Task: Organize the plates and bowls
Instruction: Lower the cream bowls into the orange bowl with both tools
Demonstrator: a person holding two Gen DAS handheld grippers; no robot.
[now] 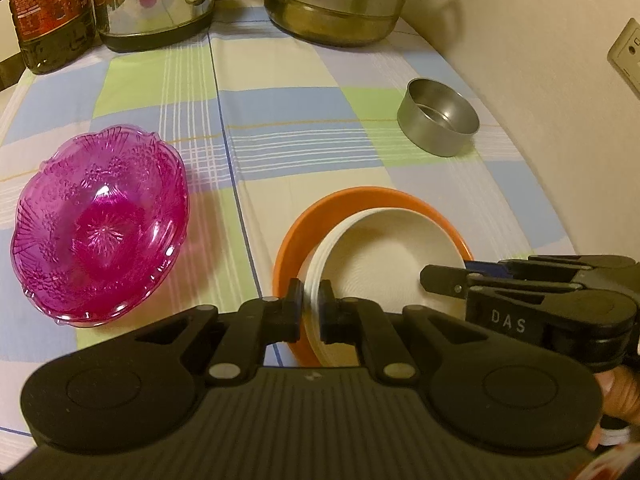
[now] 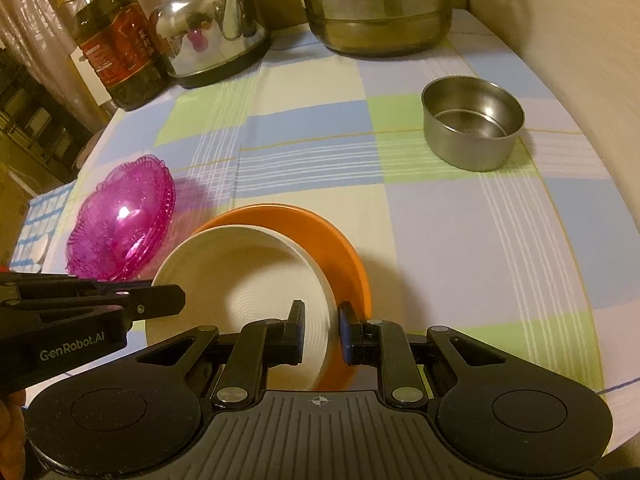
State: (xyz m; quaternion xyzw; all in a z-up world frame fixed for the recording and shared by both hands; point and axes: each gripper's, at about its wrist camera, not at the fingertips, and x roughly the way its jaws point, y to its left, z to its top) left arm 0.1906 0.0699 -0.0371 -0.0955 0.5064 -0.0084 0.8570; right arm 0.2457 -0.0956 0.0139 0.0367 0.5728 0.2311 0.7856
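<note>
Hands are working two black grippers over a table covered in a checked cloth (image 1: 280, 92). Near the table's front edge, a white bowl (image 1: 384, 264) is sitting inside an orange plate (image 1: 292, 240). The left gripper (image 1: 311, 304) is clenching the white bowl's left rim. The right gripper (image 2: 322, 328) is grasping the bowl's right wall, its outer finger pressing between bowl and plate. A pink patterned bowl (image 1: 100, 224) is resting toward the left edge. A small steel bowl (image 1: 438, 122) is standing toward the right edge. Along the back edge, an oil bottle (image 1: 48, 12), a kettle (image 1: 156, 0) and a steel pot (image 1: 340, 0) are standing.
</note>
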